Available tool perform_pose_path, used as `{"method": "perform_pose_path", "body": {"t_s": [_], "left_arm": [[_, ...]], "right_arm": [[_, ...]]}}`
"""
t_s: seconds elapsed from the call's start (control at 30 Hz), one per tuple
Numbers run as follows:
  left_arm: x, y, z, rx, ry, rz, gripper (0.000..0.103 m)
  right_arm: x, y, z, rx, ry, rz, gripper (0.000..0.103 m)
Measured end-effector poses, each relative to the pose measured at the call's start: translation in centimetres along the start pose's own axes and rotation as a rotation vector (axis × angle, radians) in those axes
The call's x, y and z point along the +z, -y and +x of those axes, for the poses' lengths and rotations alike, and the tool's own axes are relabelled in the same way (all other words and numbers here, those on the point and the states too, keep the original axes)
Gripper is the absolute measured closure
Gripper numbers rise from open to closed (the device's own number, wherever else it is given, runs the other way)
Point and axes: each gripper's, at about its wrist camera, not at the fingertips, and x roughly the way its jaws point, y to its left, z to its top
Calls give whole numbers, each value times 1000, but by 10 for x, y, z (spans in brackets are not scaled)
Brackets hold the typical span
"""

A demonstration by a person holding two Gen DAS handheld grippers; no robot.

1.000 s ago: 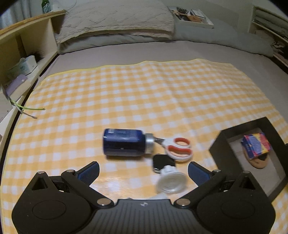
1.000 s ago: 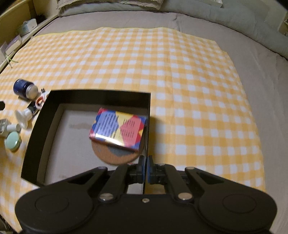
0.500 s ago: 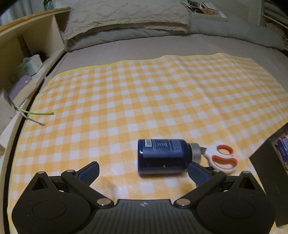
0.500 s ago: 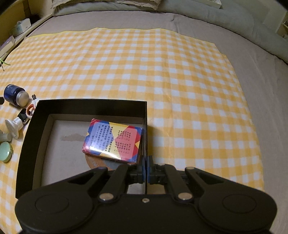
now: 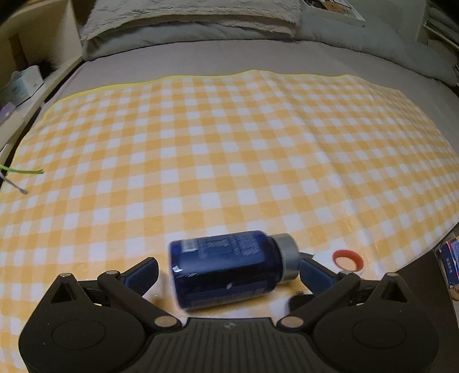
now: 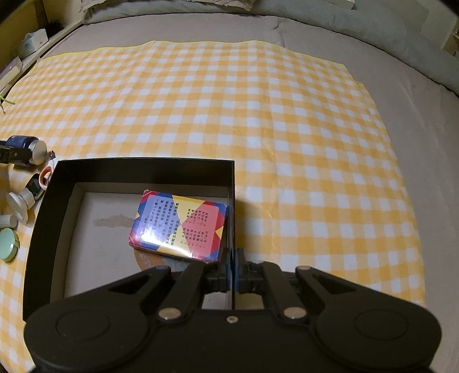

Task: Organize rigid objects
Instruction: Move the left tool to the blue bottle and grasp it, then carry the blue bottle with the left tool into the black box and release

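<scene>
A dark blue bottle (image 5: pixel 226 265) with a silver cap lies on its side on the yellow checked cloth, between the open fingers of my left gripper (image 5: pixel 228 274); the fingers stand apart from it. It also shows in the right wrist view (image 6: pixel 24 149). Red-handled scissors (image 5: pixel 347 261) lie just right of the cap. My right gripper (image 6: pixel 231 271) is shut on the right wall of a black box (image 6: pixel 143 166). Inside the box a colourful card box (image 6: pixel 179 226) rests on a cork coaster (image 6: pixel 149 258).
Left of the black box lie a white suction cup (image 6: pixel 18 205), a green round compact (image 6: pixel 8 241) and a small white tube (image 6: pixel 7 221). Pillows (image 5: pixel 195 11) and a wooden shelf (image 5: pixel 25 57) border the bed behind the cloth.
My left gripper has moved forward and down so the blue bottle now sits between its open fingers. The right gripper stays shut on the box wall; its view shifted slightly.
</scene>
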Motion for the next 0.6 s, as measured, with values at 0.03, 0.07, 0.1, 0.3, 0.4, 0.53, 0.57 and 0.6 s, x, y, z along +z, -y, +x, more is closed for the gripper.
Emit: {"method": "perform_pose_path", "body": {"t_s": [0.03, 0.07, 0.1, 0.3, 0.4, 0.53, 0.57, 0.6], "left_arm": [[1, 1, 2, 2, -6, 0, 0], [3, 3, 5, 7, -13, -3, 0], [4, 4, 8, 13, -21, -15, 0], [8, -6, 20, 24, -71, -176, 0], [4, -10, 21, 27, -102, -240, 0], [-18, -22, 7, 38, -84, -277, 7], [-18, -22, 4, 43, -74, -276, 8], [-19, -23, 2, 41, -71, -270, 8]], "right_arm": [[1, -1, 1, 0, -2, 1, 99], [1, -1, 2, 0, -3, 2, 99], [1, -1, 2, 1, -3, 2, 99], [2, -1, 2, 5, -6, -1, 98], [2, -2, 3, 2, -10, -7, 98], [2, -3, 3, -3, -11, -17, 98], [2, -3, 3, -3, -11, -17, 98], [2, -3, 3, -3, -11, -18, 98]]}}
